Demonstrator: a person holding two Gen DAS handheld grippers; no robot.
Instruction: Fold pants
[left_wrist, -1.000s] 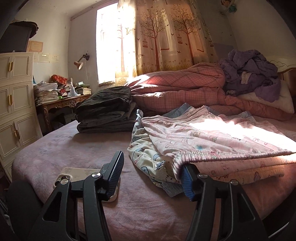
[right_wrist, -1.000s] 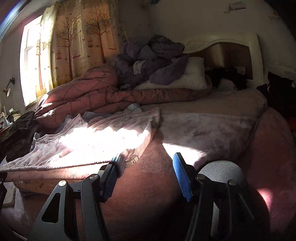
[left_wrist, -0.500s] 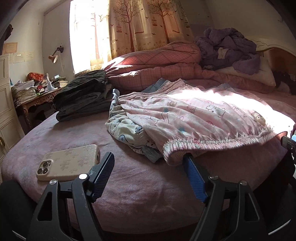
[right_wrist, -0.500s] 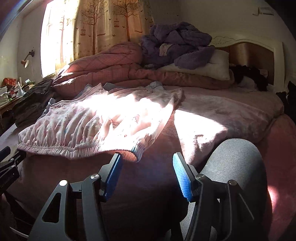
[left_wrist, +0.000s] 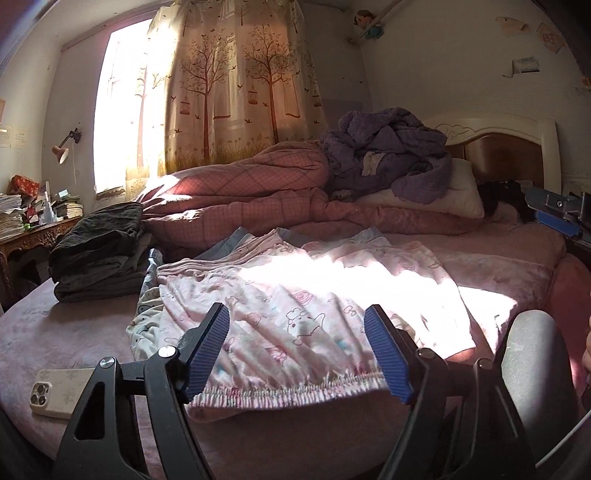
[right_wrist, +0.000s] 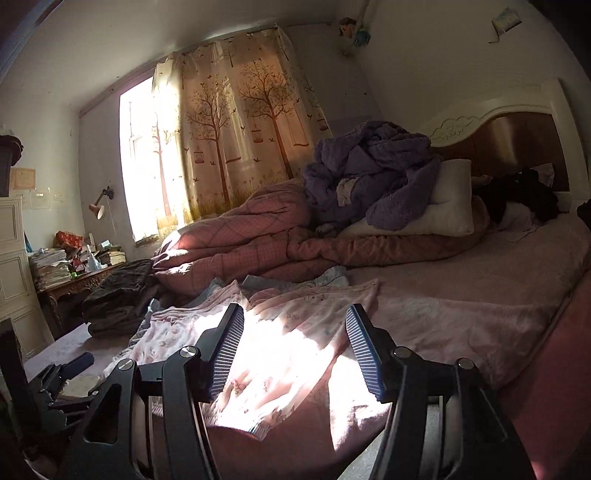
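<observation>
Pink cartoon-print pants (left_wrist: 303, 317) lie spread flat on the bed, elastic waistband at the near edge; they also show in the right wrist view (right_wrist: 280, 354). My left gripper (left_wrist: 297, 349) is open and empty, held just above and in front of the waistband. My right gripper (right_wrist: 293, 350) is open and empty, above the pants' near right corner. The right gripper's fingertips (left_wrist: 550, 212) show at the far right of the left wrist view. The left gripper shows at the lower left of the right wrist view (right_wrist: 62, 369).
A second patterned garment (left_wrist: 147, 321) lies under the pants' left side. A stack of dark folded clothes (left_wrist: 99, 254) sits at the left. A phone (left_wrist: 59, 391) lies near the bed's front edge. A pink quilt (left_wrist: 236, 206), purple blanket (left_wrist: 384, 155) and headboard (right_wrist: 517, 136) are behind.
Both grippers have risen and drawn back from the bed edge, staying open. The left view has swung right, over the waistband. The pants lie flat, let go.
</observation>
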